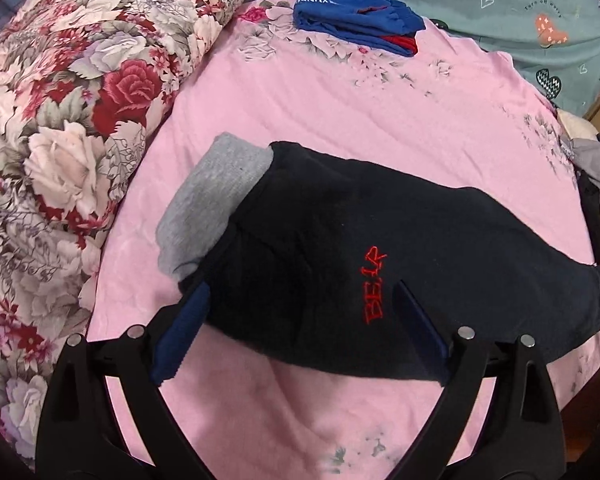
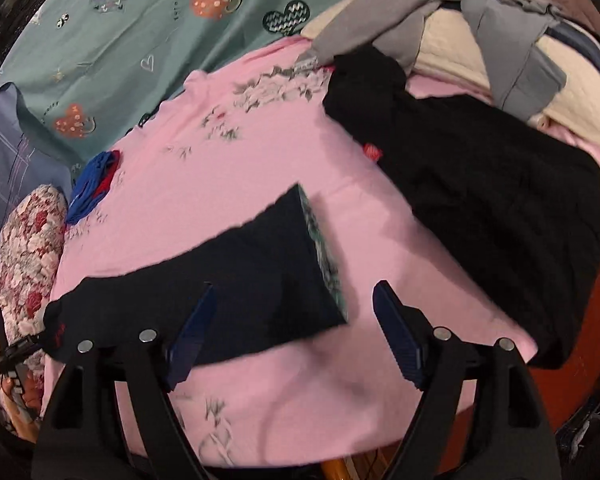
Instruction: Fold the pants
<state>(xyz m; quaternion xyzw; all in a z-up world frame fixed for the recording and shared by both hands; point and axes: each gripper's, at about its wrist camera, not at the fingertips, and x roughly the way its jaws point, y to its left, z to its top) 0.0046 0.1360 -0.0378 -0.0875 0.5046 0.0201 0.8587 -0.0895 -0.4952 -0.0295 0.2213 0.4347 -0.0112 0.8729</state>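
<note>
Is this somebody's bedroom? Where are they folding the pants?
Most likely a bedroom, on a bed. The dark pants lie on a pink flowered sheet, beside a rolled rose-print quilt, with a teal heart-print bedcover behind.

The left gripper (image 1: 300, 312) has black arms, blue ribbed pads and silver round screws.

Only readable stuff: red "BE.LR"-looking stitching on the dark pants (image 1: 374, 286), and tiny "Turn off worry" on the teal sheet (image 1: 542, 6).
</note>
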